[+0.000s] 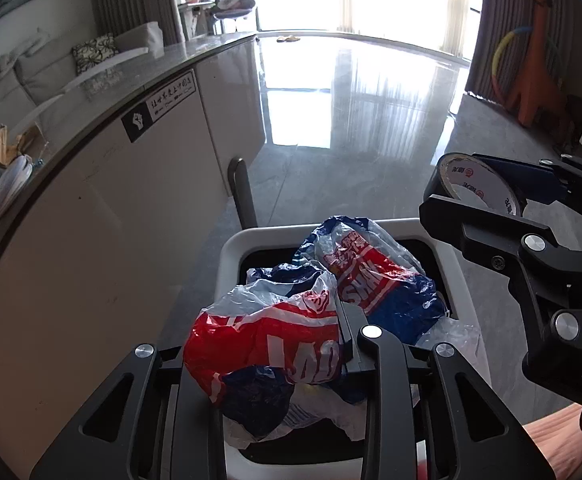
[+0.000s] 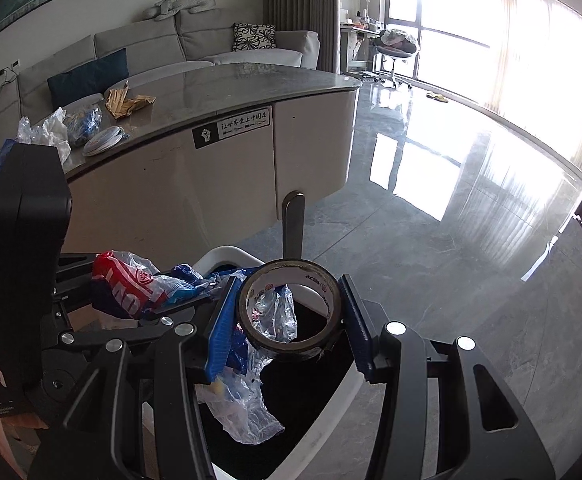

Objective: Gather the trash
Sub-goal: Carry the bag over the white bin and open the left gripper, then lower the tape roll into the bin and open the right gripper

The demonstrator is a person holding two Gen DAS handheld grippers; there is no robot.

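Sunlit grey floor tiles and a curved desk fill my left wrist view, with a white bin at six o'clock below me. My left gripper has its fingers pinching a crumpled red, white and blue plastic bag, which hangs over the bin's mouth; a second bag of the same print already lies inside. At three o'clock my right gripper carries a tape roll.

From the right wrist view, my right gripper has its blue-padded fingers closed on the tape roll, a nearly spent, dark-edged ring lying flat over the bin, with clear plastic film draped beneath it. At nine o'clock sits the left gripper with its bag. More wrappers and paper scraps wait on the desk at ten o'clock.

I judge this as the drop step: both loads are above the opening. Next I should spread both sets of fingers and check that the bag falls clear, since thin film may cling to the pads.
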